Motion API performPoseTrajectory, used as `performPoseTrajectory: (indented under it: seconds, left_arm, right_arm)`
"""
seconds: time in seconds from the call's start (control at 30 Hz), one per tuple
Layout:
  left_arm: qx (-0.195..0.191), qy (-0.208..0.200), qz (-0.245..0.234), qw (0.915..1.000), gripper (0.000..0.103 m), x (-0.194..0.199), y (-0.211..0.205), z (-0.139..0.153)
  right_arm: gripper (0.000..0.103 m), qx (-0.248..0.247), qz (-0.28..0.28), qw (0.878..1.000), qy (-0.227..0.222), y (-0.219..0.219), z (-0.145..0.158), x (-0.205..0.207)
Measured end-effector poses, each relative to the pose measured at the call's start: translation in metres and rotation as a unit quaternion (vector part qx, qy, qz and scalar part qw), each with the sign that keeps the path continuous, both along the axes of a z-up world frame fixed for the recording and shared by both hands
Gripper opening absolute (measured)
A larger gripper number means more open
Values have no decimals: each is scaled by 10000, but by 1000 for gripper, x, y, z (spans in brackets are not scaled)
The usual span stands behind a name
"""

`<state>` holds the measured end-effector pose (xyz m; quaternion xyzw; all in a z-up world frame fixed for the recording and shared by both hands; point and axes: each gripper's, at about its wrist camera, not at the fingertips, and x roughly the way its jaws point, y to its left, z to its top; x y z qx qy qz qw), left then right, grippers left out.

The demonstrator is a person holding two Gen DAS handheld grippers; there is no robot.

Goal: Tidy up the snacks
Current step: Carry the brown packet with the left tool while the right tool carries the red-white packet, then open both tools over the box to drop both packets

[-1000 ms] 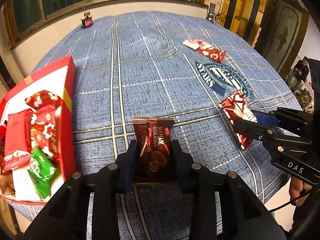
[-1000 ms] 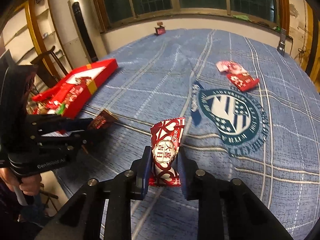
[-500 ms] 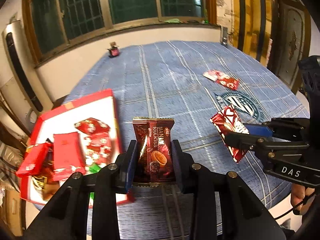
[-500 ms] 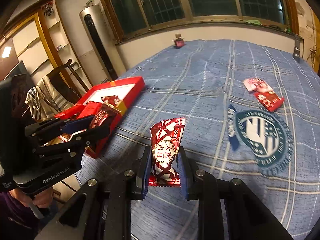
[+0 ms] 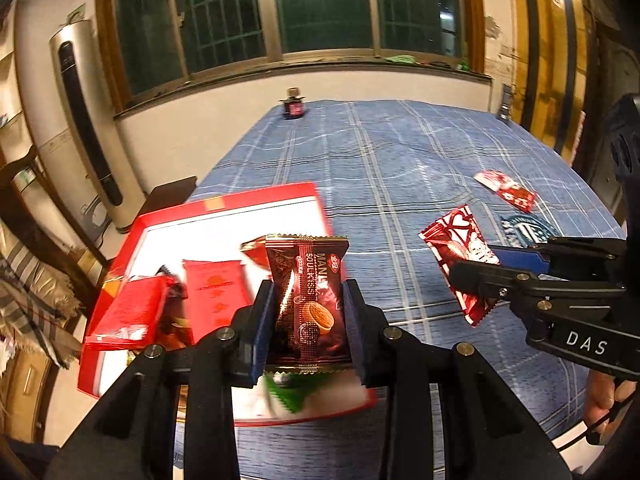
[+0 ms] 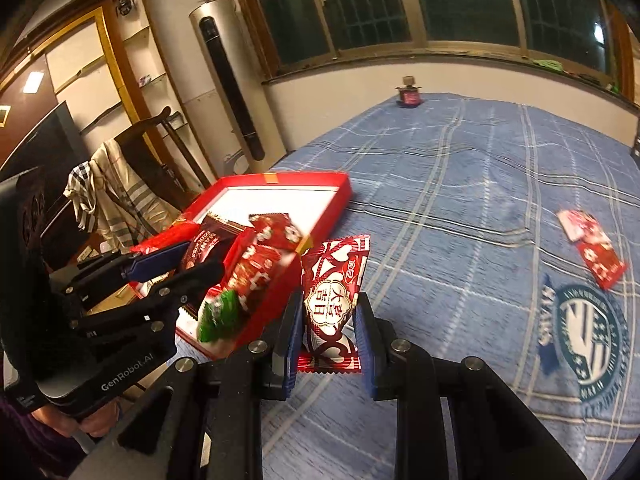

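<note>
My left gripper (image 5: 308, 312) is shut on a dark brown biscuit packet (image 5: 306, 300) and holds it above the red snack box (image 5: 224, 210). Inside that white-lined box lie several red packets and a green one (image 5: 292, 394). My right gripper (image 6: 328, 328) is shut on a red-and-white heart-print snack packet (image 6: 334, 296), held above the blue cloth just right of the box (image 6: 280, 180). In the right wrist view the left gripper (image 6: 188, 260) shows over the box with the brown packet (image 6: 204, 246). Farther right two red packets (image 6: 592, 248) lie on the cloth.
A blue plaid cloth (image 5: 400, 168) with a round crest (image 6: 592, 336) covers the table. A small dark jar (image 5: 294, 106) stands at the far edge. Left of the table are a chair draped with striped cloth (image 6: 116, 192) and a tall standing air conditioner (image 6: 228, 80).
Both grippers have swung left and risen with their packets still held. The red box has come from the left edge to under the left gripper, and the right gripper now sits beside it.
</note>
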<state>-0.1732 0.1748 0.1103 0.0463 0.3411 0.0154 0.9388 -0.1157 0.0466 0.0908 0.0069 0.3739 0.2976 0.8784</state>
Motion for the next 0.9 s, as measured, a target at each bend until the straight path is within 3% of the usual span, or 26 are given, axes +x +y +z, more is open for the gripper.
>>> performPoseTrajectory:
  seconds: [0.5,0.9]
  left_arm:
    - [-136,87,759,9970,31,12,81,-15]
    - [41,255,865,9959,32,31,96,-32]
  right_arm:
    - [26,-213,597,9980,81,86,-10,22]
    - [28,-440,907,9943,348,142,-39,45]
